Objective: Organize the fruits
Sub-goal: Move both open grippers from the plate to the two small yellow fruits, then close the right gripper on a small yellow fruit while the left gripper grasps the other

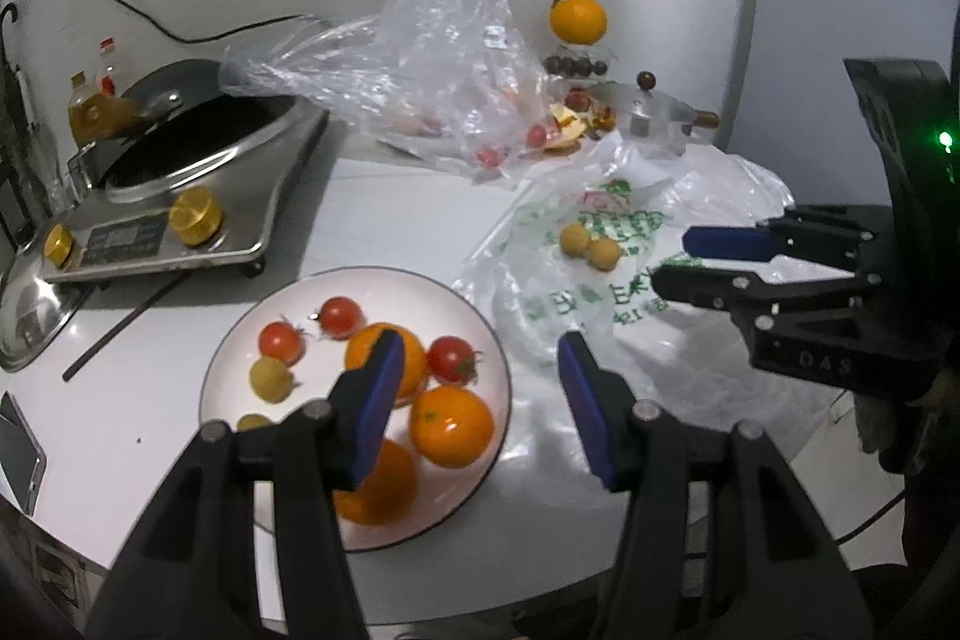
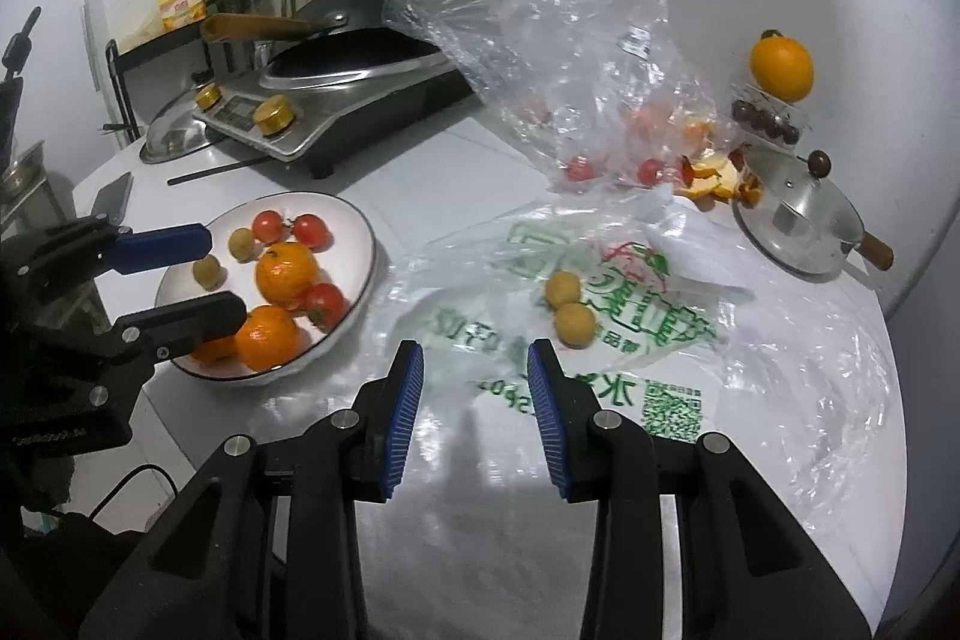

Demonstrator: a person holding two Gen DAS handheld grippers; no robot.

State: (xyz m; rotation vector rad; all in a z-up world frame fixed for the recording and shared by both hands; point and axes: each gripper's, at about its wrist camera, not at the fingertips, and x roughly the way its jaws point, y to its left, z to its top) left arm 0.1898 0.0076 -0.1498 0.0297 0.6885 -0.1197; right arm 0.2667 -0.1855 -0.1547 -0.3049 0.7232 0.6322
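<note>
Right claw (image 2: 474, 400) and left claw (image 1: 477, 394) both hang parted, gripping nothing.

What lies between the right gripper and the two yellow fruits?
Only the printed plastic bag, seen in the right wrist view; the right gripper is open above it, short of the yellow fruits.

White plate (image 1: 228, 358), orange oranges (image 1: 451, 425), perhaps yellowish longans (image 2: 575, 323).
</note>
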